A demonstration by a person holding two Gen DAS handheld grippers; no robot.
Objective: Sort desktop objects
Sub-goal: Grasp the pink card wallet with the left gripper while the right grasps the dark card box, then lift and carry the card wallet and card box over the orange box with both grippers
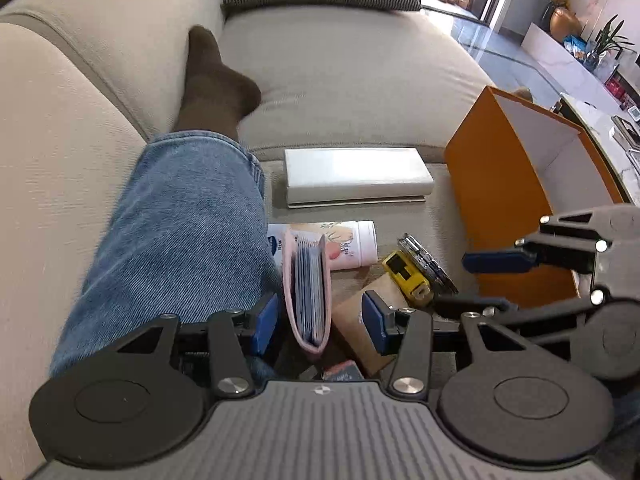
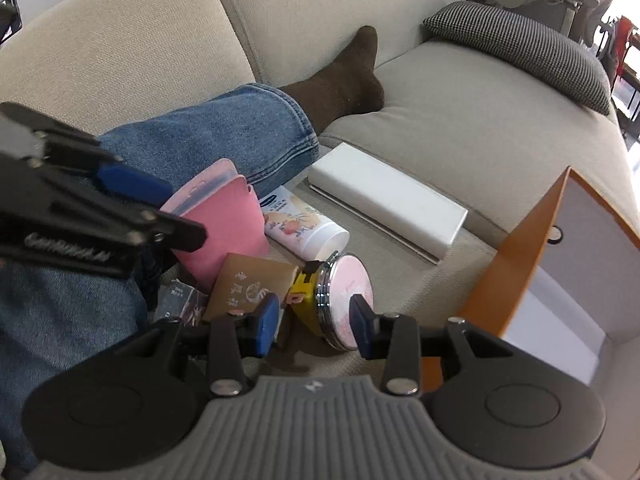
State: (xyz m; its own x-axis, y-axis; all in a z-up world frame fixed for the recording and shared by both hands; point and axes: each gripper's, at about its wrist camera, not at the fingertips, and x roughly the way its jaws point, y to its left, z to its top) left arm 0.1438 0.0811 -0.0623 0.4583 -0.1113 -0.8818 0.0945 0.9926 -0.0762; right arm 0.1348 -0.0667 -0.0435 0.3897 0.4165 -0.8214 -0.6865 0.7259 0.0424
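Note:
A pink card holder (image 1: 306, 292) stands on edge between the fingers of my left gripper (image 1: 320, 322), whose jaws are open with a gap on both sides. From the right wrist view, the left gripper (image 2: 186, 214) hovers over the card holder (image 2: 224, 220). A round tin with a pink lid (image 2: 346, 300) leans on a yellow tape measure (image 2: 306, 296). Both show between the fingers of my right gripper (image 2: 314, 326), which is open. I see no pad pressing on them. The left wrist view has the right gripper (image 1: 452, 280) just right of the tin (image 1: 428, 264) and tape measure (image 1: 408, 272).
A hand cream tube (image 1: 348, 240), a brown paper packet (image 2: 252, 284) and a small dark box (image 2: 180, 300) lie in the same pile. A white box (image 1: 356, 176) lies beyond. An orange open box (image 1: 520, 200) stands right. A person's jeans leg (image 1: 168, 240) lies left on the beige sofa (image 1: 360, 80).

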